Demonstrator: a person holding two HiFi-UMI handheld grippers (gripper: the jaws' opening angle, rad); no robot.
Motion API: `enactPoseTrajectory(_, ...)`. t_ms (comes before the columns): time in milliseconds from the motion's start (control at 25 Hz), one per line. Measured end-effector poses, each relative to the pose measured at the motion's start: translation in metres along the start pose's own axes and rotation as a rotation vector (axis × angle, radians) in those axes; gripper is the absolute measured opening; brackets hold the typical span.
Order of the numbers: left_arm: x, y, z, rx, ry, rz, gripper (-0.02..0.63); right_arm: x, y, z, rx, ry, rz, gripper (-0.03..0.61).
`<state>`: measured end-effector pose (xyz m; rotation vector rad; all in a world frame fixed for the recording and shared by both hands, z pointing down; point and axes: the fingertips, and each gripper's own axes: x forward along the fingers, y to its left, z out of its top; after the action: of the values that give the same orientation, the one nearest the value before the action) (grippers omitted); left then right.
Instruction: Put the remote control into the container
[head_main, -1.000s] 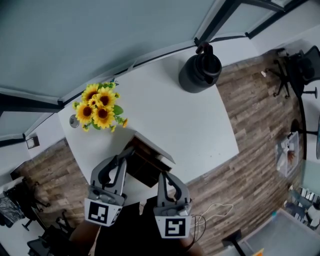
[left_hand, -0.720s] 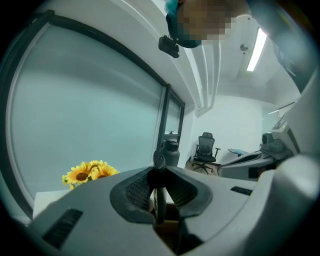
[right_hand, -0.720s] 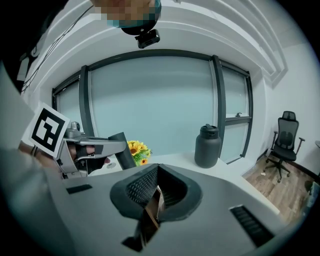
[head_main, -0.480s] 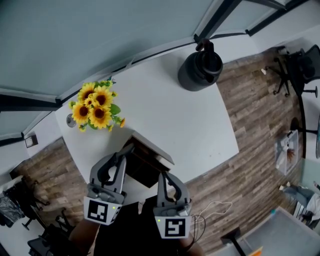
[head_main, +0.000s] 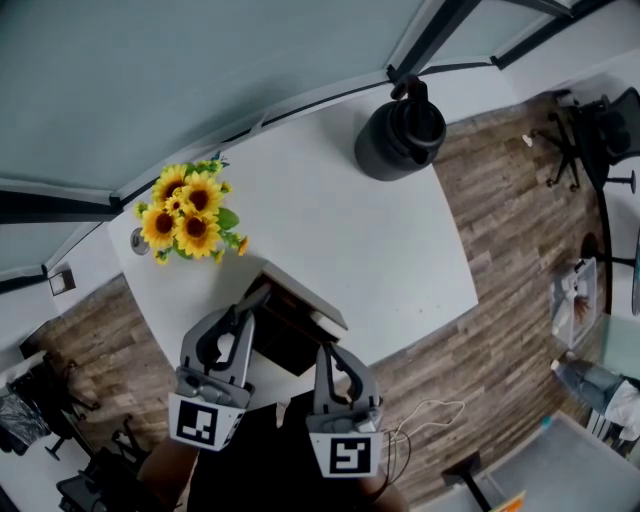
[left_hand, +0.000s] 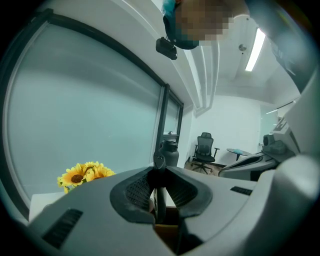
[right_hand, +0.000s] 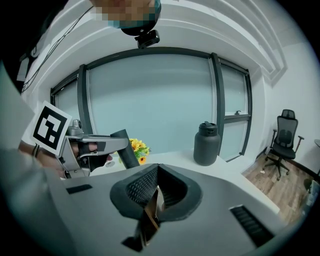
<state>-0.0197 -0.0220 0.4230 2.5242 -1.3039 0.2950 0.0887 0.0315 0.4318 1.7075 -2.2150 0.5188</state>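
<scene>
The left claw (left_hand: 159, 166) and right claw (right_hand: 157, 171) are both clenched and empty, beside the open box (head_main: 283, 346) on the bench (head_main: 380, 250). No remote shows; it is probably inside, so check before withdrawing.

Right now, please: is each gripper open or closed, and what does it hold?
Left gripper: closed, nothing visibly held.
Right gripper: closed, nothing visibly held.

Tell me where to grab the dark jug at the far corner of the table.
Take the loop handle on top of the dark jug, coming down from above. The jug stands upright with the handle uppermost and nothing close around it, and its round body looks too wide to span.
</scene>
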Motion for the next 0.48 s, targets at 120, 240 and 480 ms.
enactPoseTrajectory(120,0.0004,-0.0002,-0.0001,0.003,0.001,-0.003,0.078,0.0000,-0.0006,0.0021,0.005,-0.011,-0.006,0.005)
enactPoseTrajectory(240,0.0009,0.0009,-0.0009,0.000,0.004,-0.001,0.078,-0.0002,-0.0004,0.0022,0.011,-0.010,-0.009,0.005)
enactPoseTrajectory(480,0.0026,0.0024,-0.0033,-0.009,0.008,0.003,0.078,-0.0004,0.0009,-0.0028,0.015,0.008,-0.010,0.005)
